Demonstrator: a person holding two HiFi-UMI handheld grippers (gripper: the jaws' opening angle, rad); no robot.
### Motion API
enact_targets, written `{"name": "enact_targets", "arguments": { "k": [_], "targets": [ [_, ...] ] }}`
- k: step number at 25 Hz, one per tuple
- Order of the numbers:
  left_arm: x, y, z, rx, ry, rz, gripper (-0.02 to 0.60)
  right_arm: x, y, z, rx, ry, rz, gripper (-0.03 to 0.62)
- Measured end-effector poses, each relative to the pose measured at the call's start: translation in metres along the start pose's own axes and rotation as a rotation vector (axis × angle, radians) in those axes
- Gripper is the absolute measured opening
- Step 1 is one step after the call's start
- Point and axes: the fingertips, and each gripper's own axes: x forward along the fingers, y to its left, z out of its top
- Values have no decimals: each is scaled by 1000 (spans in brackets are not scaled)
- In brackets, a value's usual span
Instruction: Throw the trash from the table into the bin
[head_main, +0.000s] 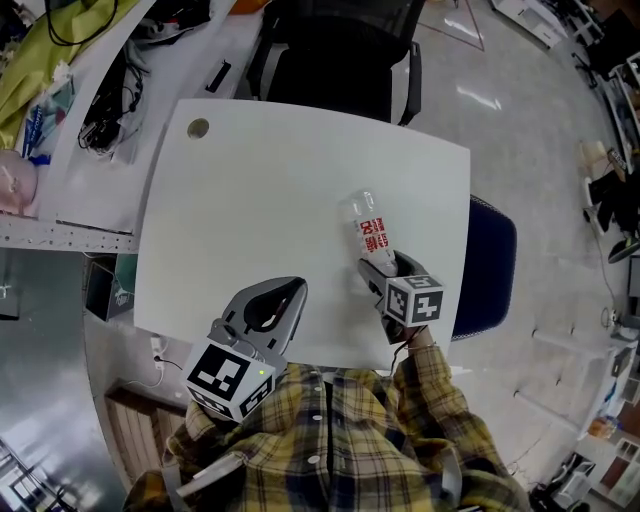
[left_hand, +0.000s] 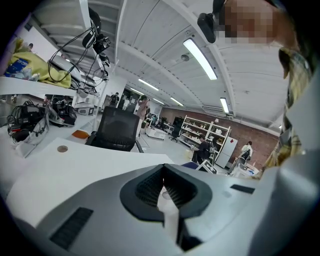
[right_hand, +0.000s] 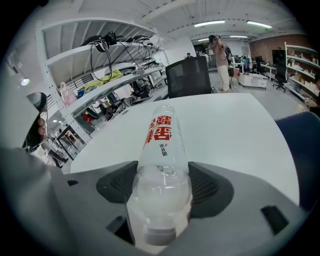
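White tabletop (head_main: 270, 190) seen from above. A clear plastic bottle (head_main: 367, 228) with a red label lies on it at about 4 o'clock, cap end toward the person. The right tongs (head_main: 380, 265) are clamped on its neck end. The left tongs (head_main: 296, 286), at 6 o'clock by the near edge, are closed and empty.

The bottle (head_main: 368, 232) lies on the table's (head_main: 260, 210) right part, chair (head_main: 335, 50) behind.

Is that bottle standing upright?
No, the bottle lies on its side, its cap end between the right gripper's jaws.
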Motion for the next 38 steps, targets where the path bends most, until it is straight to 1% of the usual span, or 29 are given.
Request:
{"name": "enact_targets", "arguments": {
  "k": [4,8,13,17,23,34,38],
  "targets": [
    [-1,-6,3,16,-9,-16,9,-10,7,3,-6,-29,6,309],
    [1,-22,5,39,-16,-41,9,-28,14,5,-8,-62,16,308],
    [6,-51,6,66,-14,-78,9,-55,16,4,-14,-100,15,308],
    [11,-84,4,99,-25,-111,9,-82,11,-7,-19,-126,22,308],
    [16,-158,-11,127,-34,-143,9,-142,-9,-41,-18,-161,31,308],
    [22,-328,-67,138,-63,-135,9,-276,-77,-138,-53,-168,37,308],
    [24,-366,-89,121,-57,-134,9,-313,-97,-173,-48,-166,23,308]
  ]
}}
